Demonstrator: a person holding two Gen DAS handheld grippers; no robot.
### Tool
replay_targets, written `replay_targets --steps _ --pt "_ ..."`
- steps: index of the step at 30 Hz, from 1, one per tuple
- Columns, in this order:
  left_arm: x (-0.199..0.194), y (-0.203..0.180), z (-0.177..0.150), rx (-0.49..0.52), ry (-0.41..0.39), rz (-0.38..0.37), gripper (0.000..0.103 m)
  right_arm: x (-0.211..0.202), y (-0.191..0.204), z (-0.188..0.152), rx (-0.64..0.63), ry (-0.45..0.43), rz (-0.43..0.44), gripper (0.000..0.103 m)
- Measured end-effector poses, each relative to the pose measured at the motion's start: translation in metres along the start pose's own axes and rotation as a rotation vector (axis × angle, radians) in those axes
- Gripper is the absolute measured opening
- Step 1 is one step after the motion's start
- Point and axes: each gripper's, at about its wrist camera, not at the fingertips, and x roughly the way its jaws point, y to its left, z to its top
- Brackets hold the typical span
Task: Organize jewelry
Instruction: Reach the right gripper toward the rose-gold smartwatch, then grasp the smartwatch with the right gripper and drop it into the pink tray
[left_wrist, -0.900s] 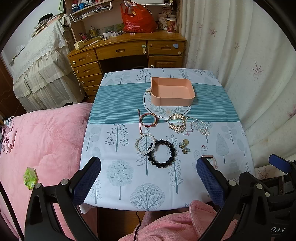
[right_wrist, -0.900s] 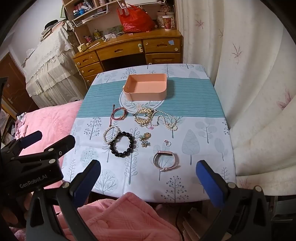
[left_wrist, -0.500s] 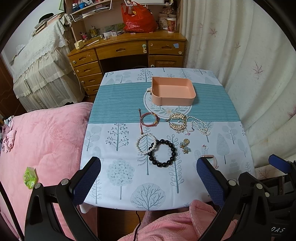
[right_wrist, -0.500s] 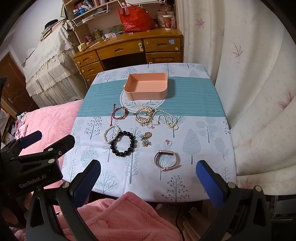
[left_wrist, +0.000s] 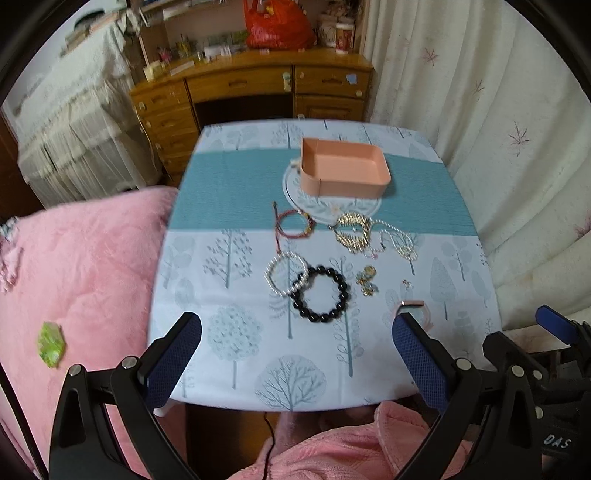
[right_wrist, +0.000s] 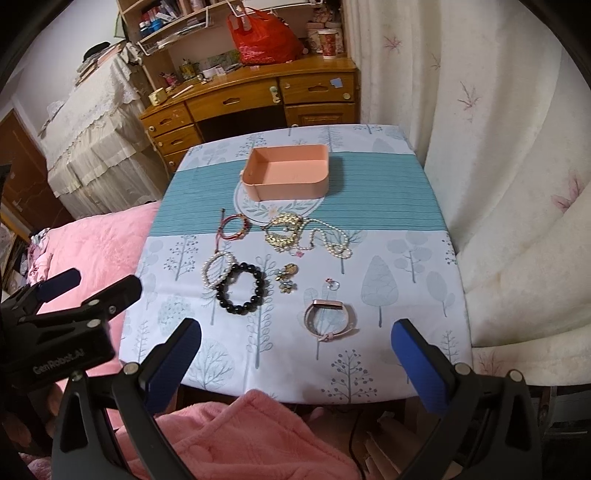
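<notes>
An empty pink box (left_wrist: 343, 171) (right_wrist: 288, 173) stands at the far middle of the small table (left_wrist: 236, 354) (right_wrist: 406, 332). In front of it lie a red cord bracelet (left_wrist: 293, 223) (right_wrist: 233, 226), a gold necklace (left_wrist: 352, 230) (right_wrist: 284, 232), a pearl strand (right_wrist: 334, 240), a pearl bracelet (left_wrist: 283, 272) (right_wrist: 216, 269), a black bead bracelet (left_wrist: 320, 294) (right_wrist: 242, 288), a small charm (left_wrist: 366, 281) (right_wrist: 286, 279), a ring (right_wrist: 333, 284) and a pink watch (right_wrist: 330, 318). My left gripper (left_wrist: 295, 352) and right gripper (right_wrist: 295, 352) both hover open above the table's near edge, holding nothing.
A pink blanket (left_wrist: 74, 277) covers the bed left of the table. A wooden desk (left_wrist: 255, 88) with a red bag (left_wrist: 275, 27) stands behind it. White curtains (right_wrist: 480, 147) hang close on the right. Pink fleece clothing (right_wrist: 236, 435) lies below the near edge.
The left wrist view has shifted slightly and is now blurred by motion. The jewelry and box have not moved. Both grippers stay open.
</notes>
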Motion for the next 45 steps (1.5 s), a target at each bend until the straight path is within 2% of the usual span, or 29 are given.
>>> replay_targets --steps 3,4,5,6,8,12,14,16,18,21,23,25,27,30,33,34,36,39,41,43,45 --pt "0.020 0.015 -0.005 -0.026 0.050 -0.059 0.102 0.006 -0.001 -0.006 -0.004 -0.021 -0.022 0.103" --pt "0.025 0.020 -0.006 -0.034 0.056 -0.077 0.102 0.008 -0.002 -0.004 -0.003 -0.047 -0.021 0.103" --pt "0.029 0.022 -0.007 -0.037 0.060 -0.093 0.102 0.015 -0.007 -0.002 -0.002 -0.130 -0.012 0.103" --pt "0.035 0.027 -0.008 -0.041 0.065 -0.111 0.102 0.024 -0.009 -0.002 0.014 -0.130 0.013 0.103" --pt "0.047 0.036 -0.010 -0.037 0.071 -0.139 0.102 0.032 -0.014 -0.002 0.036 -0.123 0.040 0.103" --pt "0.077 0.048 -0.009 -0.014 0.107 -0.166 0.102 0.064 -0.035 -0.006 0.177 -0.012 0.139 0.103" --pt "0.092 0.051 -0.006 0.009 0.121 -0.165 0.102 0.077 -0.047 -0.014 0.242 0.050 0.097 0.103" --pt "0.107 0.055 -0.002 0.035 0.129 -0.158 0.102 0.090 -0.063 -0.016 0.316 0.042 0.061 0.103" --pt "0.120 0.056 0.002 0.076 0.122 -0.142 0.098 0.103 -0.072 -0.019 0.338 0.044 0.026 0.102" --pt "0.136 0.053 0.007 0.178 0.084 -0.114 0.095 0.119 -0.085 -0.027 0.319 0.027 -0.029 0.098" --pt "0.145 0.046 0.008 0.263 0.060 -0.113 0.089 0.128 -0.085 -0.032 0.288 0.057 -0.043 0.096" --pt "0.154 0.040 0.008 0.322 0.066 -0.135 0.080 0.140 -0.085 -0.036 0.236 0.076 -0.035 0.090" --pt "0.162 0.034 0.006 0.375 0.069 -0.142 0.068 0.151 -0.082 -0.039 0.164 0.100 -0.035 0.078" --pt "0.169 0.026 0.003 0.438 0.060 -0.134 0.060 0.161 -0.076 -0.042 0.101 0.114 -0.013 0.063" --pt "0.179 0.018 0.000 0.498 0.063 -0.137 0.057 0.173 -0.065 -0.042 0.020 0.131 -0.008 0.057" --pt "0.183 0.014 -0.001 0.515 0.072 -0.132 0.057 0.176 -0.061 -0.043 -0.022 0.127 -0.024 0.054" --pt "0.191 0.009 -0.002 0.540 0.095 -0.126 0.047 0.177 -0.056 -0.041 -0.095 0.092 -0.047 0.051" --pt "0.204 0.002 -0.002 0.562 0.114 -0.125 0.037 0.182 -0.053 -0.039 -0.163 0.112 -0.070 0.046" --pt "0.210 -0.001 -0.001 0.569 0.135 -0.124 0.034 0.186 -0.053 -0.037 -0.179 0.117 -0.060 0.045" --pt "0.216 -0.001 0.001 0.559 0.160 -0.137 0.026 0.192 -0.054 -0.035 -0.191 0.139 -0.055 0.040" --pt "0.220 -0.001 0.003 0.542 0.186 -0.162 0.019 0.198 -0.057 -0.034 -0.188 0.161 -0.038 0.028"
